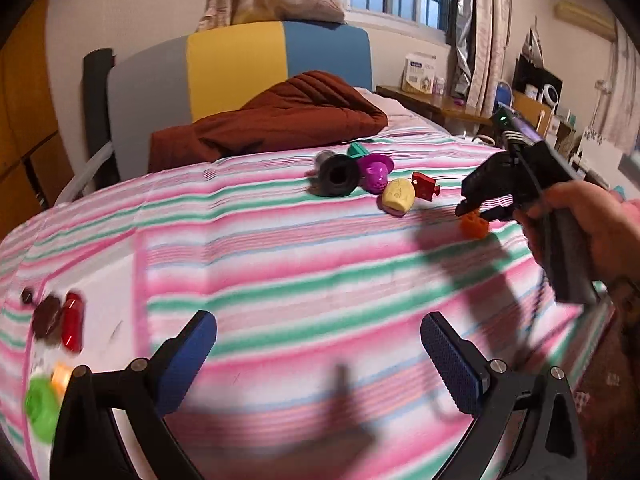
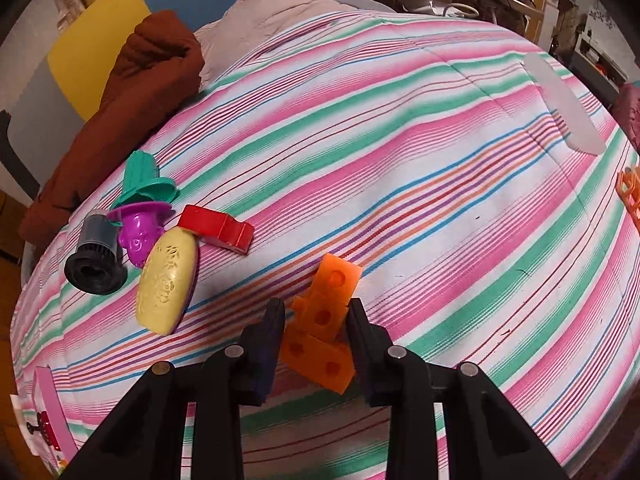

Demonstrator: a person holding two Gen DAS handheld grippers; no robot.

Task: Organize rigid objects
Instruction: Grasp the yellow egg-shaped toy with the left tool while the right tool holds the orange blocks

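Observation:
On the striped bedsheet, my right gripper (image 2: 316, 312) is shut on an orange block piece (image 2: 326, 320), held by its middle; it also shows in the left wrist view (image 1: 474, 226) under the right gripper (image 1: 476, 210). Left of it lie a yellow oval piece (image 2: 166, 284), a red block (image 2: 218, 230), a purple face-shaped mould (image 2: 140, 232), a teal piece (image 2: 144, 180) and a black cylinder (image 2: 94, 260). My left gripper (image 1: 318, 344) is open and empty, over bare sheet. Blurred red (image 1: 72, 326), brown (image 1: 46, 318) and green (image 1: 40, 408) pieces sit at its left.
A brown quilt (image 1: 276, 120) lies at the head of the bed against a yellow, blue and grey headboard (image 1: 236, 64). A wooden desk (image 1: 436, 104) with clutter stands past the bed's far side. An orange item (image 2: 630, 192) shows at the right edge.

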